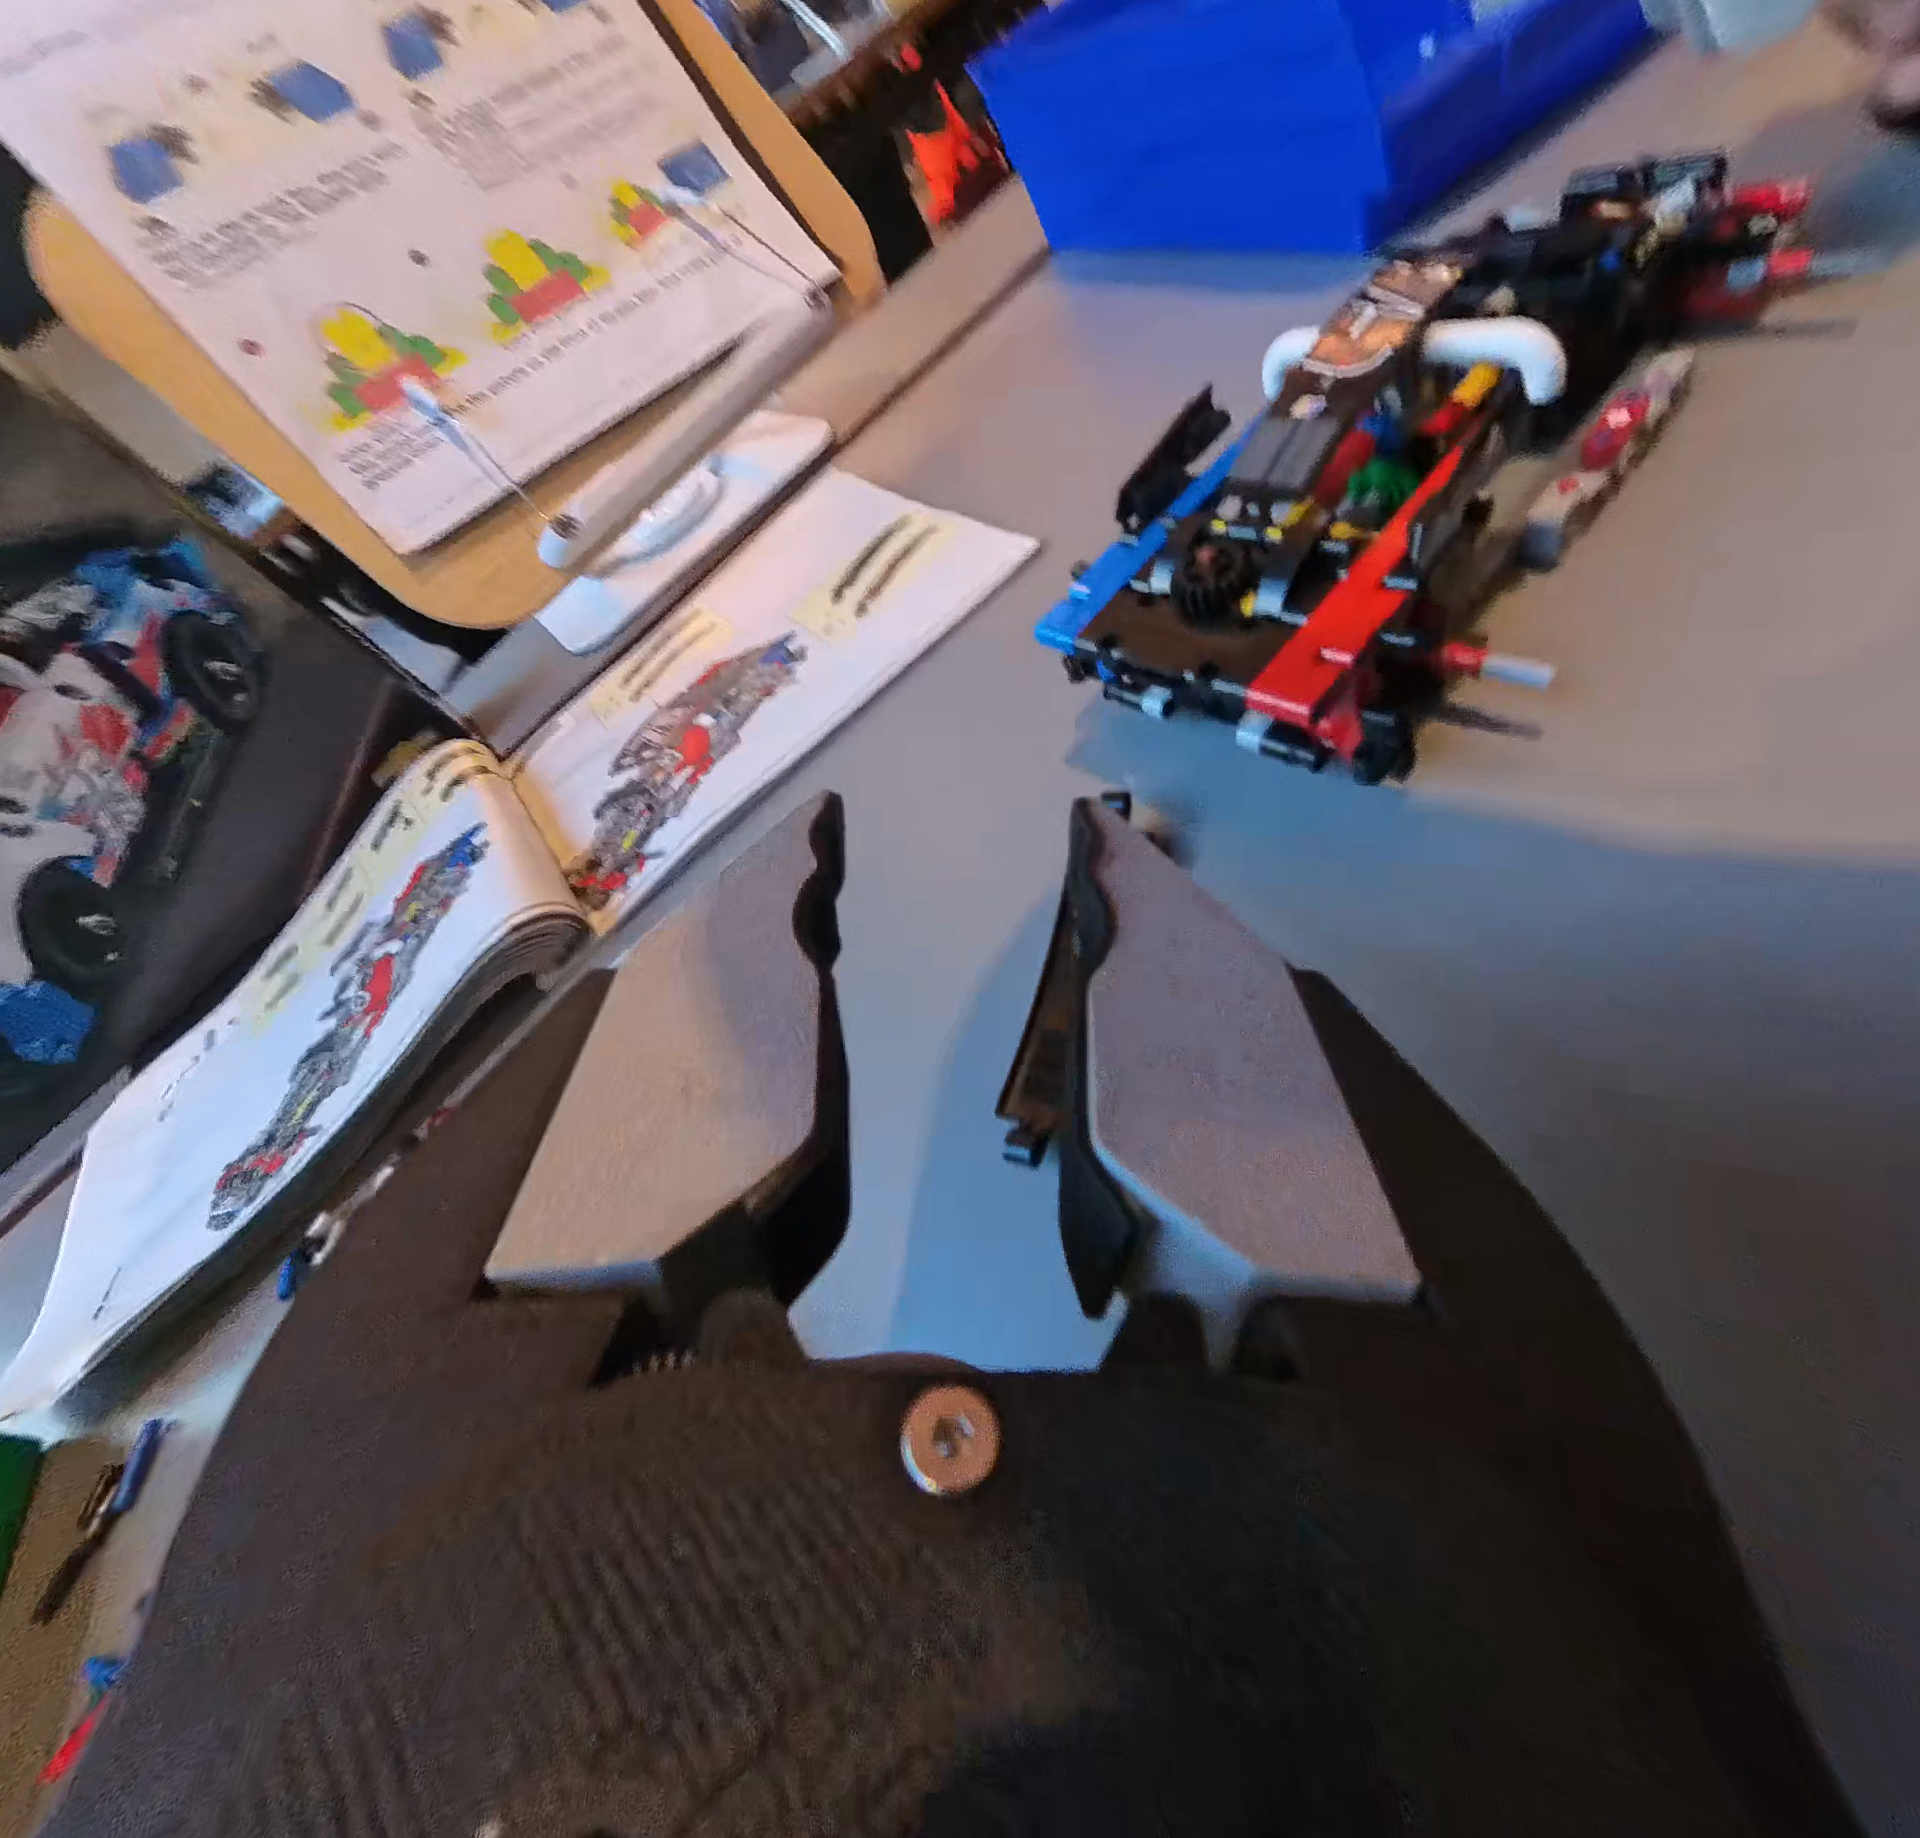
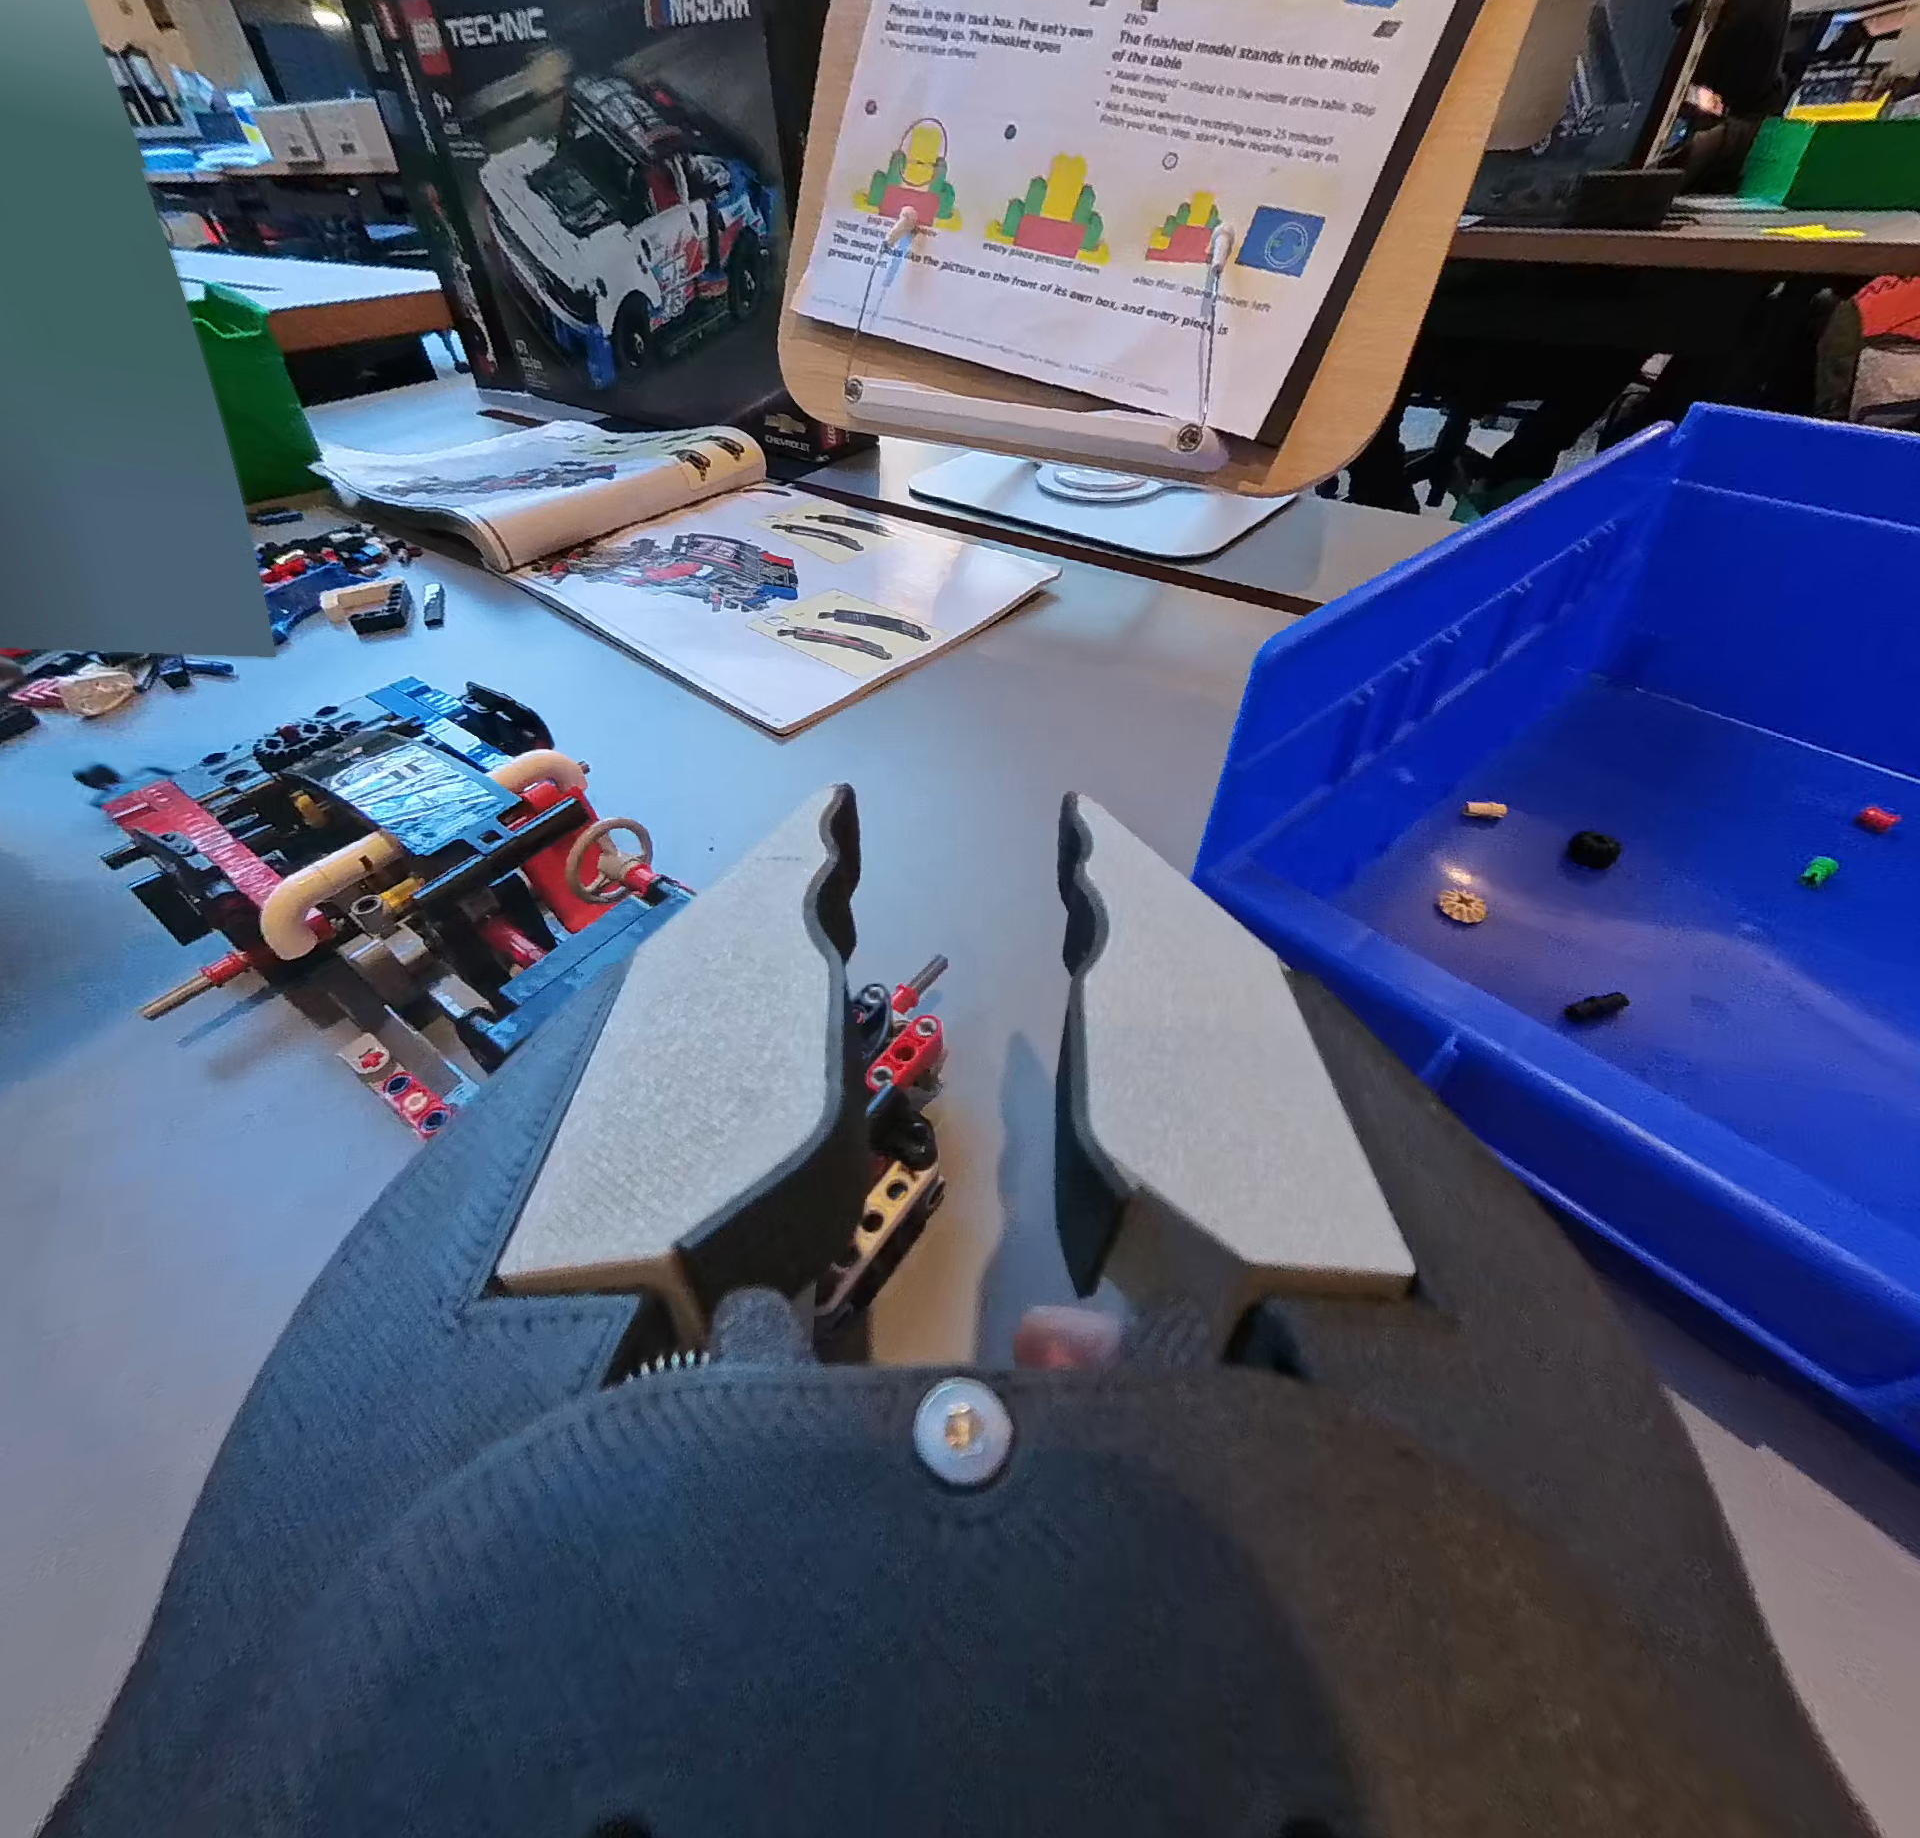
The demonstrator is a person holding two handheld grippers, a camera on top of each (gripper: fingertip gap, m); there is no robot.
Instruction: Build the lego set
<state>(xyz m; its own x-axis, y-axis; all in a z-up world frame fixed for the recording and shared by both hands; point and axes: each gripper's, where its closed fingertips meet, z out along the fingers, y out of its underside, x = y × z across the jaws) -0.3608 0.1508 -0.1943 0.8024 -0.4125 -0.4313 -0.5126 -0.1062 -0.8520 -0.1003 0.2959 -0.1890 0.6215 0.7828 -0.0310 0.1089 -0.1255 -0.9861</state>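
Hovering my right gripper (image 2: 956, 915) wide open over a small red-and-black sub-assembly (image 2: 899, 1082) lying against its left finger, ungripped. Left gripper (image 1: 951, 915) is also parted, a black piece (image 1: 1049, 1040) resting against one finger. Car chassis (image 2: 374, 874) sits nearby; a crooked close could scatter loose pins.

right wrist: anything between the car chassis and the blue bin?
Yes. The right claw sits in that gap, with a small red-and-black subassembly between its fingers; otherwise bare table separates the chassis and bin.
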